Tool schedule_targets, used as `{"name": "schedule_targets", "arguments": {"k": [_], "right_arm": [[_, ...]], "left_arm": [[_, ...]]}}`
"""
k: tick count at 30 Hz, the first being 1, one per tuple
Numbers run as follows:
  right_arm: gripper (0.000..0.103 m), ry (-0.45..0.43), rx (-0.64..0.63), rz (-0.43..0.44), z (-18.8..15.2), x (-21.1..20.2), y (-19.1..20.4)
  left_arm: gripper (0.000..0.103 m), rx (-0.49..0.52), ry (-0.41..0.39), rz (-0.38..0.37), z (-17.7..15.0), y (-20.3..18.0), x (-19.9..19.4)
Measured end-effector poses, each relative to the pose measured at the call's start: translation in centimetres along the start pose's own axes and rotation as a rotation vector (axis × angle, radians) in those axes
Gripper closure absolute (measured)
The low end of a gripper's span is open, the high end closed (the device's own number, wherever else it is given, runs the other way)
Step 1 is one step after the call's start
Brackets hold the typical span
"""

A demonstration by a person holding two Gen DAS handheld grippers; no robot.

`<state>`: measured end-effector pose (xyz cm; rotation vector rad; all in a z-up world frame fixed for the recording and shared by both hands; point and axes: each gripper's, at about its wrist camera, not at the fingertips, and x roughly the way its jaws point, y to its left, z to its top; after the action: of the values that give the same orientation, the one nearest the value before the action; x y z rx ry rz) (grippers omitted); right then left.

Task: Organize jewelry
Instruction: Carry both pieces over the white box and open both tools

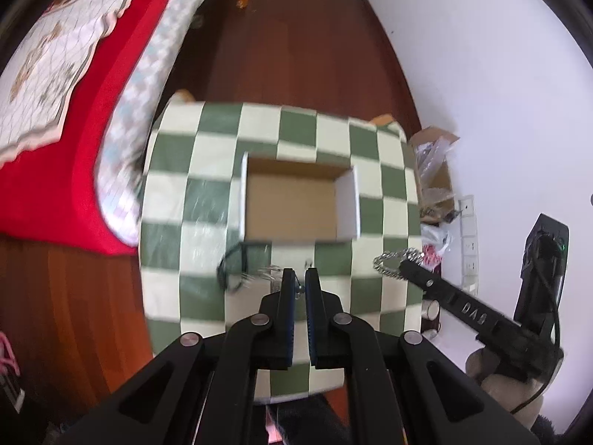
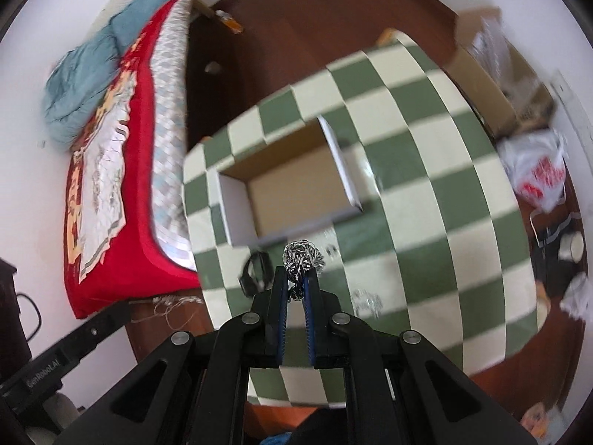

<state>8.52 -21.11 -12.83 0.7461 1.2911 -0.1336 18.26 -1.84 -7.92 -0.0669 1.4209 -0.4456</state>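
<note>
Green-and-cream checked cloth covers the small table (image 1: 207, 141), which stands on a dark wooden floor (image 1: 296, 44) between a bed with a red spread (image 1: 122, 85) on the left and a white wall on the right. Leftmost on the cloth lies one black cord loop (image 1: 231, 265), blurred, just before the near left corner of one open cardboard box (image 1: 292, 204) with white walls and a brown bottom; nothing shows inside it. Just right of the cord, the left gripper (image 1: 300, 282) has its fingers nearly pressed together, pinching one thin silvery chain (image 1: 268, 272) whose strands trail to the left over the cloth. Farther right, the right gripper (image 2: 296, 278) is closed on a second, heavier piece, a bunched silver link chain (image 2: 302, 256) of shiny rounded links, held above the table near the box's front wall. On the floor at far right are a brown carton (image 2: 493, 85) and one white plastic bag with red print (image 2: 537, 174).
</note>
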Motion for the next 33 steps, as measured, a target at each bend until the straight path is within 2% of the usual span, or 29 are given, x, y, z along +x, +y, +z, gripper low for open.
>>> {"name": "schedule_targets", "arguments": {"k": [5,10,13,17,23,28,29,30,31,32,33], "right_arm": [[0.094,0.000,-0.023,0.001,4.3,2.4,1.1],[0.094,0.060,-0.061,-0.001,7.7,7.8,1.3],[0.094,0.100,-0.105,-0.043,9.3,11.8,1.3],[0.094,0.146,-0.121,-0.081,10.8,15.5,0.6],[0.094,0.212,-0.122,-0.087,12.2,18.7,0.0],[0.093,0.230,-0.130,-0.106,12.5,18.9,0.3],[0.088,0.228,-0.128,-0.115,12.5,18.8,0.3],[0.082,0.225,-0.132,-0.126,12.5,18.6,0.5],[0.069,0.222,-0.129,-0.131,12.4,18.4,0.5],[0.061,0.221,-0.121,-0.134,12.3,18.1,0.5],[0.058,0.221,-0.125,-0.159,12.1,17.7,0.6]], "left_arm": [[0.100,0.034,-0.002,0.013,4.5,-0.4,3.7],[0.100,0.012,0.088,0.007,7.4,0.5,10.1],[0.100,0.001,0.135,0.032,8.4,1.5,13.8],[0.100,-0.027,0.191,0.030,9.4,2.6,17.1],[0.100,-0.053,0.211,0.062,10.5,3.4,19.0],[0.096,-0.053,0.202,0.103,10.8,3.5,18.9],[0.095,-0.049,0.197,0.123,10.7,3.5,18.7],[0.089,-0.047,0.192,0.137,10.7,3.5,18.5],[0.082,-0.046,0.183,0.158,10.6,3.5,18.2],[0.060,-0.048,0.172,0.171,10.6,3.6,17.9],[0.032,-0.053,0.158,0.177,10.5,3.8,17.5]]}}
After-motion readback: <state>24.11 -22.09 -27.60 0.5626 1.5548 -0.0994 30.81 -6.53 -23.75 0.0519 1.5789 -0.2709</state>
